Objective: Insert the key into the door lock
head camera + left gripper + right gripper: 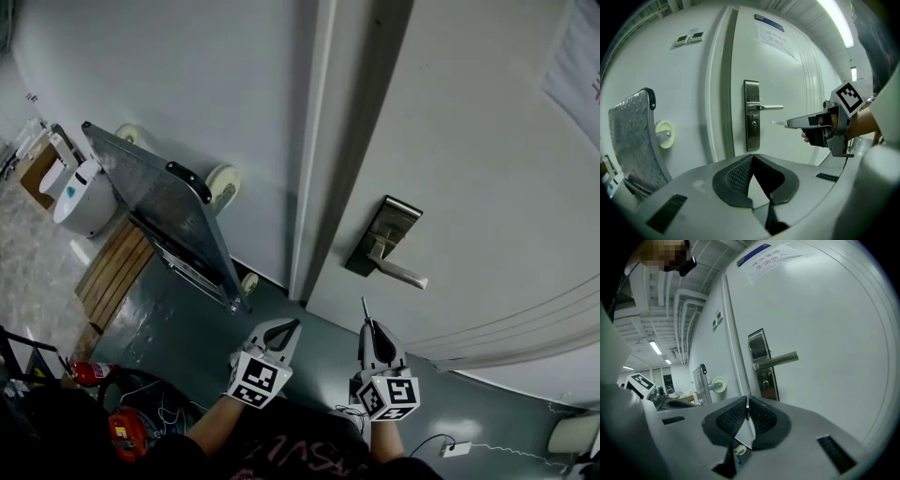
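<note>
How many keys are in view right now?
1: the key sits clamped in the right gripper, tip aimed at the lock plate but short of it. The left gripper is open and empty. None visible elsewhere.

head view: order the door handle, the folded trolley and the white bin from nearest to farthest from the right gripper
1. door handle: on the door, just ahead of the right gripper and the key in its fingers.
2. folded trolley: off to the left, leaning on the wall past the door frame.
3. white bin: farthest left, beyond the trolley.
</note>
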Available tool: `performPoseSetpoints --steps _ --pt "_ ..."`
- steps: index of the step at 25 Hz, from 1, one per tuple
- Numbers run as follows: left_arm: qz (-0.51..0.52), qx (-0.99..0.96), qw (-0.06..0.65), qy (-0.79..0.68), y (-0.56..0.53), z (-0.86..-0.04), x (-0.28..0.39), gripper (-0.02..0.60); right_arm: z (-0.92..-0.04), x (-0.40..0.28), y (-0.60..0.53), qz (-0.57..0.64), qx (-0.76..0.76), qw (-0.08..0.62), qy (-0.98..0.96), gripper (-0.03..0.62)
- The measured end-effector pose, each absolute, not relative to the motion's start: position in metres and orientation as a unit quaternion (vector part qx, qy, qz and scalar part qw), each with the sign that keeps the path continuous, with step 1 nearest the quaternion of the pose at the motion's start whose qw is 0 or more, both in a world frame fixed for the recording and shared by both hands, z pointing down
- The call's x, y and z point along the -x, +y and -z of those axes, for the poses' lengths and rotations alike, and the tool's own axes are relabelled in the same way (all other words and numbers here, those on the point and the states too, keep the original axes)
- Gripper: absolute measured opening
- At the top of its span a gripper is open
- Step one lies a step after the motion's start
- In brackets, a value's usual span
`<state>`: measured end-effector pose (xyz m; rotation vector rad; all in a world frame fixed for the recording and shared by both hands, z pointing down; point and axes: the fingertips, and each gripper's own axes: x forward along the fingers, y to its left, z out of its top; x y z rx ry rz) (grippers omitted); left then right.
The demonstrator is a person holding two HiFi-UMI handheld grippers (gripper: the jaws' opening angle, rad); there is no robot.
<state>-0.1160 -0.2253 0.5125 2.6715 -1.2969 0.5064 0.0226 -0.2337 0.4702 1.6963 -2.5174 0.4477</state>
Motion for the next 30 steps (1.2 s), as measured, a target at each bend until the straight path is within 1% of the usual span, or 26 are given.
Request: performPoseSetpoints --steps 6,20,30 --pt "-0.164 -0.908 0.05 -0.383 -0.23 -0.51 0.117 0.012 -0.467 -0.013 -0.228 -0.144 -0.584 0.029 -0.798 0.08" --pt "-0.157 -0.932 0.045 -0.323 -0.216 -0.517 0.116 0.012 -0.464 0.0 -0.201 -0.135 -0.621 0.027 -0.771 0.08" --pt "-0.147 -0.931 0.029 -0.334 -0.221 -0.512 0.126 0.012 -0.455 0.011 -0.206 -0.109 -0.617 0.019 -0.779 0.08"
